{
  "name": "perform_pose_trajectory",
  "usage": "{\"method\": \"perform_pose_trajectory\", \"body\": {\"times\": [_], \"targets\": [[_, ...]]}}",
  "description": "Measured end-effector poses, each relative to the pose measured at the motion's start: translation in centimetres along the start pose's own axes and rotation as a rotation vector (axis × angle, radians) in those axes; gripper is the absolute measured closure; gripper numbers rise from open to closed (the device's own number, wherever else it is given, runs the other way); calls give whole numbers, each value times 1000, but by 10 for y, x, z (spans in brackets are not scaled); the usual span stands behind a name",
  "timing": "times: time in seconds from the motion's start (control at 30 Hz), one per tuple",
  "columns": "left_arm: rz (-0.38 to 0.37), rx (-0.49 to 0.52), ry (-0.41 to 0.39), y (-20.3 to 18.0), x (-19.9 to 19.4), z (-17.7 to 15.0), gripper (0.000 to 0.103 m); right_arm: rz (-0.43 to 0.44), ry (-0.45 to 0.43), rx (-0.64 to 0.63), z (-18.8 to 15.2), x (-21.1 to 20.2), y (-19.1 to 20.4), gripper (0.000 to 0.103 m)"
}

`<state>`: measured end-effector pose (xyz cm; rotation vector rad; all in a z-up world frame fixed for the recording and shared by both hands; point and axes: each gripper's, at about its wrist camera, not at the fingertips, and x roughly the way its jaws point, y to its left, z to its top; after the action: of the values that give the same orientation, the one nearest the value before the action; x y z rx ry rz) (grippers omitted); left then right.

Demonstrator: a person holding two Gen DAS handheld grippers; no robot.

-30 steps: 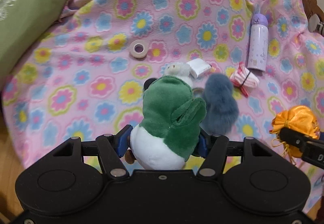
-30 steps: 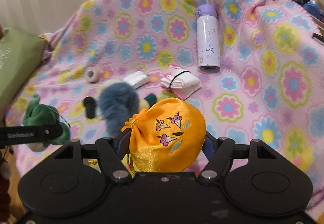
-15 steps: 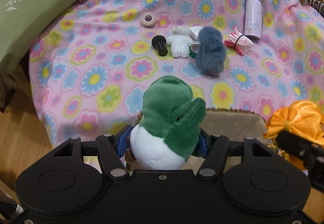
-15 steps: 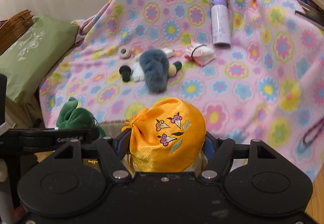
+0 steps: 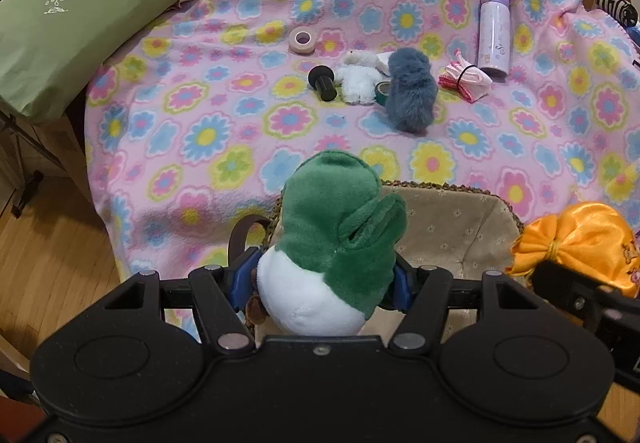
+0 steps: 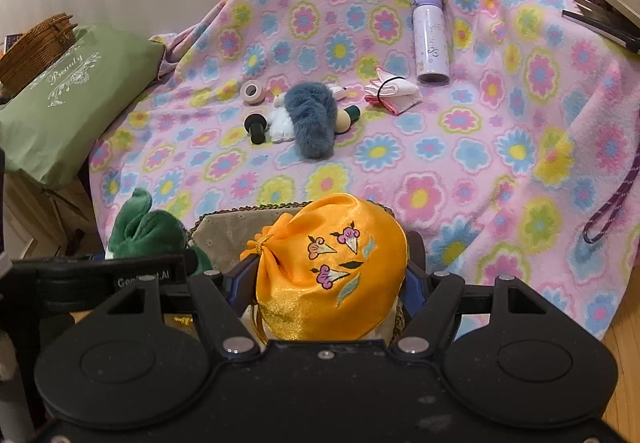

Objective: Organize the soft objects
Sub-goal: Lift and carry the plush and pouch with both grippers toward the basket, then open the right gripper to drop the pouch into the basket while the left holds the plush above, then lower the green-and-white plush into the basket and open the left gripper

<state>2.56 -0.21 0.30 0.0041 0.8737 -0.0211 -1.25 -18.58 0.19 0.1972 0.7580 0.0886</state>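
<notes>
- Soft toys are in hand: the left gripper [image 5: 322, 277] is clamped on a green-and-white plush [image 5: 334, 243], and the right gripper [image 6: 330, 277] is clamped on an orange satin pouch [image 6: 332, 267].
- Both hang over a lined basket [image 5: 452, 231] at the near edge of the flowered blanket [image 5: 224, 115].
- To do the drop well, each gripper should probably come lower, well inside the rim, before the jaws part, so neither soft piece rolls out onto the wooden floor [image 5: 44, 263].
- Releasing one at a time would likely keep the two grippers from bumping, since they sit close side by side.
- A grey fluffy toy [image 5: 410, 89] and a white plush [image 5: 358, 77] lie on the blanket among harder items: a tape roll [image 5: 303, 39] and a bottle [image 5: 495, 31].
- Compared with a second ago, both views have pulled back from the blanket: the basket, absent then, now sits beneath the held toys, and the grips look unchanged.
</notes>
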Motion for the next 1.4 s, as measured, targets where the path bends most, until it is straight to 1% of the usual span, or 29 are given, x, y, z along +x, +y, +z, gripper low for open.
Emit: {"method": "perform_pose_trajectory", "body": {"times": [0.2, 0.53, 0.73, 0.97, 1.27, 1.4], "targets": [[10, 1, 17, 0, 4, -5, 43, -16, 33, -12, -2, 6, 3, 33], [29, 8, 51, 1, 8, -11, 42, -7, 67, -18, -1, 11, 1, 33], [33, 30, 58, -1, 9, -13, 38, -4, 56, -30, 0, 10, 2, 33], [42, 31, 57, 0, 9, -13, 37, -8, 55, -21, -1, 9, -1, 33], [30, 35, 61, -1, 10, -14, 36, -6, 54, -20, -1, 9, -1, 33], [14, 31, 53, -1, 8, -13, 32, -5, 55, -18, -2, 10, -1, 33]]}}
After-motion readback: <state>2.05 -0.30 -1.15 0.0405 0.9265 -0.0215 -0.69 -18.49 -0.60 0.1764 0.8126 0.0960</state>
